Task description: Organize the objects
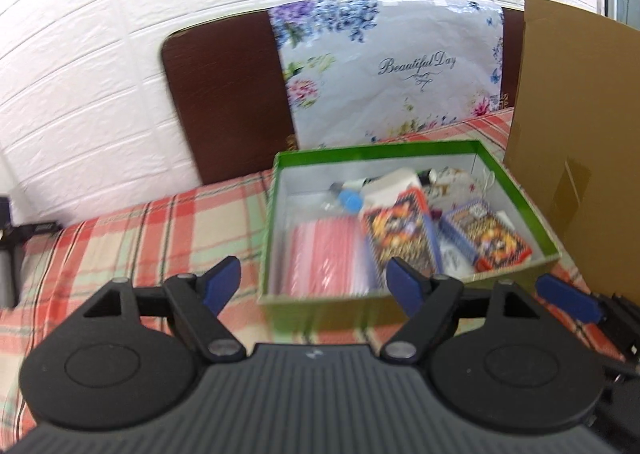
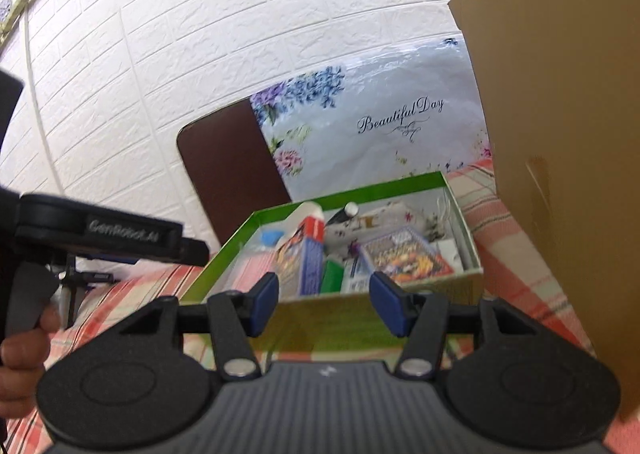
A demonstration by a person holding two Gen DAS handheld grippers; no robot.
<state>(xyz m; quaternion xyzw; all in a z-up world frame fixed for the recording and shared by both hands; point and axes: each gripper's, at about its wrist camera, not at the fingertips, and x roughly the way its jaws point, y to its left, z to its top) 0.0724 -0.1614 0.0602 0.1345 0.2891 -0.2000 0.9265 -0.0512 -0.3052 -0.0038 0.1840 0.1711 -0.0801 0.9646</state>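
With both grippers [image 1: 314, 286] [image 2: 324, 304] spread and empty, approach box [image 1: 376, 150] squarely, avoid nudging cards [image 1: 400, 238], steer off cardboard [image 1: 580, 114].

Plaid-covered bed [image 1: 140, 230], green box [image 1: 400, 148], cardboard [image 1: 576, 114]
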